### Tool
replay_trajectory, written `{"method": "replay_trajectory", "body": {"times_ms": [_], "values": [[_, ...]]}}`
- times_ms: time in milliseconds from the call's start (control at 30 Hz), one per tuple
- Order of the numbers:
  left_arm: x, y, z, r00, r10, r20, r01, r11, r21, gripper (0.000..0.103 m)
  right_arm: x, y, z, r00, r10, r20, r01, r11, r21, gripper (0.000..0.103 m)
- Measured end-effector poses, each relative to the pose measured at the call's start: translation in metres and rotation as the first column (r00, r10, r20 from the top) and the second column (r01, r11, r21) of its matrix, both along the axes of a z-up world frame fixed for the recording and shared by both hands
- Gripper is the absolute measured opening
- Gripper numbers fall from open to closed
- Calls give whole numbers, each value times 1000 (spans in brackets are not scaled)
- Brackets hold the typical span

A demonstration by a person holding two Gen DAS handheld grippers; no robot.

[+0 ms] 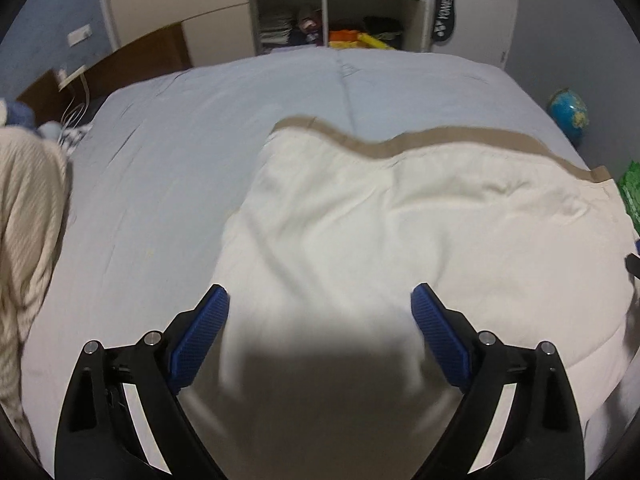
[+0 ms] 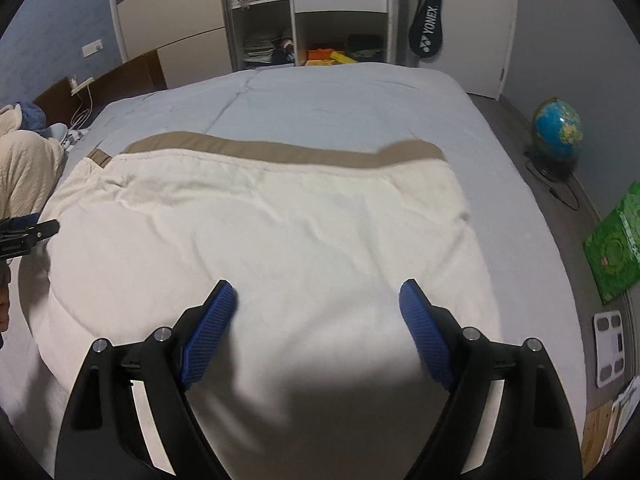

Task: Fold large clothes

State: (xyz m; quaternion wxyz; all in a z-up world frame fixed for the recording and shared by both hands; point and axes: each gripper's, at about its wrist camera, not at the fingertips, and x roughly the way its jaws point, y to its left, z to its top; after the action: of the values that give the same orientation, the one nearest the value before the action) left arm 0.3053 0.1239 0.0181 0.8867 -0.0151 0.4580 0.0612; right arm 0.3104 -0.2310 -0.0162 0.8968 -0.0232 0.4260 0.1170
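Two grippers, left (image 1: 320, 312) and right (image 2: 318, 308), both spread wide, nothing grasped. The cream cloth (image 2: 280, 232) lies on the bed (image 2: 320, 96), tan hem (image 2: 260, 148) at the far edge, probably flattened ready for a fold

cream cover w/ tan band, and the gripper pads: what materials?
Cream cover: looks like soft woven cotton, matte, creasing loosely; exact fibre unclear. Tan band: smoother, flatter woven fabric. Blue pads: probably textured rubber or plastic, fine knurled grid, on glossy black plastic arms.

Cream blanket (image 2: 260, 240) on blue bed (image 2: 340, 100)
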Motion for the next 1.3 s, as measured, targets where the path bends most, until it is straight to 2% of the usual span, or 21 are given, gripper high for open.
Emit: {"method": "replay_trajectory", "body": {"times_ms": [67, 233, 333, 567, 733, 867, 967, 1033, 1167, 1300], "values": [[-3, 3, -9, 1000, 7, -25, -7, 1000, 14, 91, 0, -4, -7, 1000, -5, -18, 5, 1000, 3, 80], [-2, 25, -32, 996, 54, -68, -59, 996, -65, 94, 13, -14, -23, 998, -11, -68, 14, 999, 46, 83], [-1, 33, -34, 994, 69, -82, -77, 993, -90, 95, 16, -17, -23, 997, -14, -77, 19, 998, 59, 84], [-8, 35, -15, 995, 79, -68, -88, 988, -129, 93, -7, -28, -10, 999, -25, -44, 29, 996, 86, 84], [-36, 30, 15, 998, 55, -1, -54, 969, -241, 96, -40, -36, 9, 1000, -26, -7, 26, 991, 135, 85], [-64, 8, 36, 999, 3, 48, 8, 974, -226, 97, -70, -39, 26, 1000, 1, 29, -6, 986, 168, 86], [-88, -10, 48, 998, -31, 51, 41, 976, -213, 97, -98, -39, 42, 997, 26, 72, -38, 985, 167, 88], [-108, -22, 59, 995, -46, 93, 61, 984, -170, 97, -109, -40, 52, 996, 30, 86, -44, 985, 165, 94], [-138, -37, 70, 991, -65, 119, 79, 991, -111, 97, -138, -44, 71, 992, 36, 119, -55, 985, 162, 94], [-178, -51, 77, 987, -76, 144, 90, 992, -90, 97, -165, -46, 81, 991, 25, 134, -47, 986, 160, 95]]}}
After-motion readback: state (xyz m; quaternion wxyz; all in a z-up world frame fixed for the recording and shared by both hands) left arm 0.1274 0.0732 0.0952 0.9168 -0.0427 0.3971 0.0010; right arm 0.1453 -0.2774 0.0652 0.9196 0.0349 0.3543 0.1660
